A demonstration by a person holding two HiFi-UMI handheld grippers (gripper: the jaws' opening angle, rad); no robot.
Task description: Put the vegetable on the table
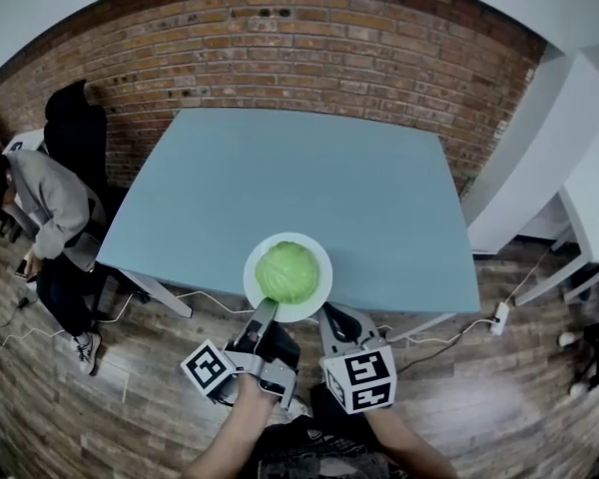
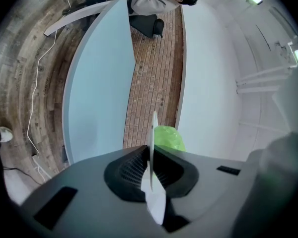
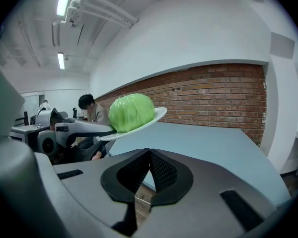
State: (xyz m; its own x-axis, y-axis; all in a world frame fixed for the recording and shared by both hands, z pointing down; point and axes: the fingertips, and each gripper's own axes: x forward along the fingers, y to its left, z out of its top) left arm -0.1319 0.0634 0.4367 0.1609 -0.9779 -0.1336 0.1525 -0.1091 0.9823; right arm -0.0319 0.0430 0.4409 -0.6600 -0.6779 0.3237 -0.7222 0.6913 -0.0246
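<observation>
Nearest the head camera were the person's two bare forearms (image 1: 242,429), angled forward and inward, each hand behind a grey plastic tool with a black-and-white marker cube (image 1: 359,379).

Left tool (image 1: 265,312): the jaws were clamped on the near rim of a round white plate (image 1: 322,287). In the left gripper view the plate showed edge-on as a thin white blade pinched between the ribbed black pads at the left tool's (image 2: 150,157) tip.

A cabbage (image 1: 287,272) sat in the middle of the plate. It was round, pale green and glossy, with faint leaf veins. It was on the plate, not on the table.

The right gripper view showed the plate tilted, its far rim higher, and apparently lifted clear of the table surface. In the head view it lay over the table's near edge.

Right tool (image 1: 331,315): it was just beside the plate's near right rim. In its own view the right tool's (image 3: 149,155) ribbed pads met at the tip with nothing between them.

The table (image 1: 299,178) was a smooth, matte, pale blue slab. Behind it was a red brick wall (image 1: 309,38), and below it a wood plank floor (image 1: 130,367). A person in a grey top (image 1: 55,208) was at the far left, well apart from the table.
</observation>
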